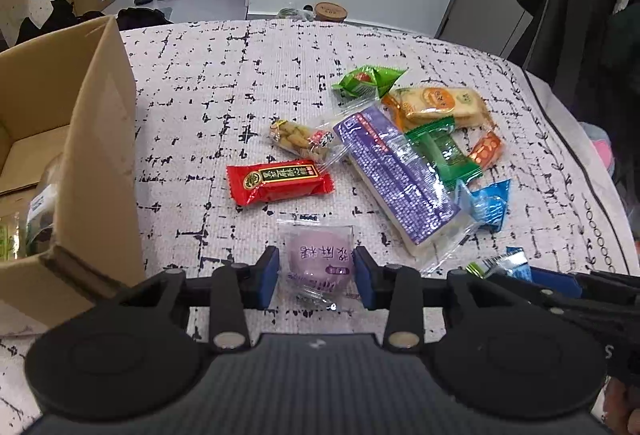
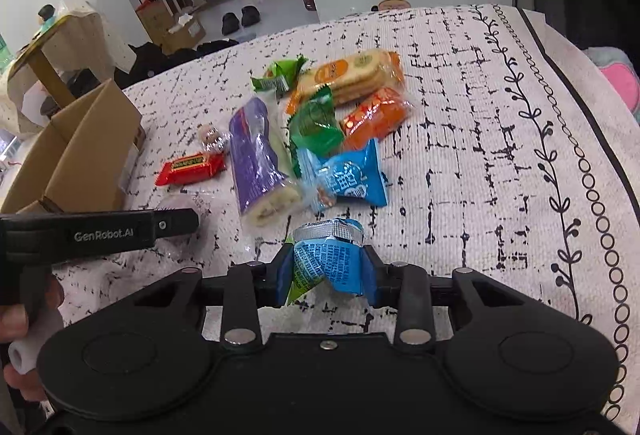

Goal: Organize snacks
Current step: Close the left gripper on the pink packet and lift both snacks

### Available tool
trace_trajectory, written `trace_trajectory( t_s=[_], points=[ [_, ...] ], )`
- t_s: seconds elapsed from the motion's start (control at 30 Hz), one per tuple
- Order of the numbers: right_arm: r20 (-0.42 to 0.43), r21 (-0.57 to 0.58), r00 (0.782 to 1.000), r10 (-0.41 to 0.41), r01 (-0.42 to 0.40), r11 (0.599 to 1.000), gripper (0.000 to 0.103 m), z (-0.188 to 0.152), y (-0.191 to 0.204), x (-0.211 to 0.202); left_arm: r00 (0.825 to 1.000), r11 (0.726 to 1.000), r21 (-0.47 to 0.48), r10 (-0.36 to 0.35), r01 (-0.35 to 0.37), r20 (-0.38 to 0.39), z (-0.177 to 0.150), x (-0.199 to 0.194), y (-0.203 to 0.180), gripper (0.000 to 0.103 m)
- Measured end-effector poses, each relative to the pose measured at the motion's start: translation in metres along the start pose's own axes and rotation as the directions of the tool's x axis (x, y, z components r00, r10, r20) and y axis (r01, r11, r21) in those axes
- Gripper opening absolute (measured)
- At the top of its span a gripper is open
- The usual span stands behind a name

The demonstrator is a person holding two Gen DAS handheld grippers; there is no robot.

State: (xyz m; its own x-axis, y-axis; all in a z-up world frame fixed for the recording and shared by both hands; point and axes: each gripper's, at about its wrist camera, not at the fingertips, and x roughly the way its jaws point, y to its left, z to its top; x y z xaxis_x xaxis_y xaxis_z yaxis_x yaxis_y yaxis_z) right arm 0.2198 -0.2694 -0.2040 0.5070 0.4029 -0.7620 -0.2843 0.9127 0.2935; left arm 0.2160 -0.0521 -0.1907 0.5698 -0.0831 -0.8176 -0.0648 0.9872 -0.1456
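Left gripper clamped on purple mochi pack, right gripper on blue packet near table's front edge (slick film); could slip during carry to cardboard box.

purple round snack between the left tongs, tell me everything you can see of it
The purple round snack is a pale lilac, dome-shaped cake sealed in a clear, crinkly plastic wrapper printed with purple characters. It lies flat on the patterned cloth, just in front of the red bar. The left tongs straddle it, a blue pad on each side at the wrapper's edges; whether they press it is unclear.
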Motion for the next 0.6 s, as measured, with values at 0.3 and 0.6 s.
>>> trace_trajectory(
  t_s=[0.3,0.6],
  points=[
    [0.054,0.006,0.998,0.024,-0.025,1.0,0.033,0.01,0.006,-0.01,0.999,0.999,-0.03,-0.026,0.028,0.046,0.006,-0.031,0.0,0.039],
    [0.106,0.001,0.993,0.05,-0.05,0.999,0.032,0.022,0.019,-0.02,0.994,0.997,-0.066,-0.026,0.034,0.108,0.015,-0.063,0.01,0.039]
  ],
)
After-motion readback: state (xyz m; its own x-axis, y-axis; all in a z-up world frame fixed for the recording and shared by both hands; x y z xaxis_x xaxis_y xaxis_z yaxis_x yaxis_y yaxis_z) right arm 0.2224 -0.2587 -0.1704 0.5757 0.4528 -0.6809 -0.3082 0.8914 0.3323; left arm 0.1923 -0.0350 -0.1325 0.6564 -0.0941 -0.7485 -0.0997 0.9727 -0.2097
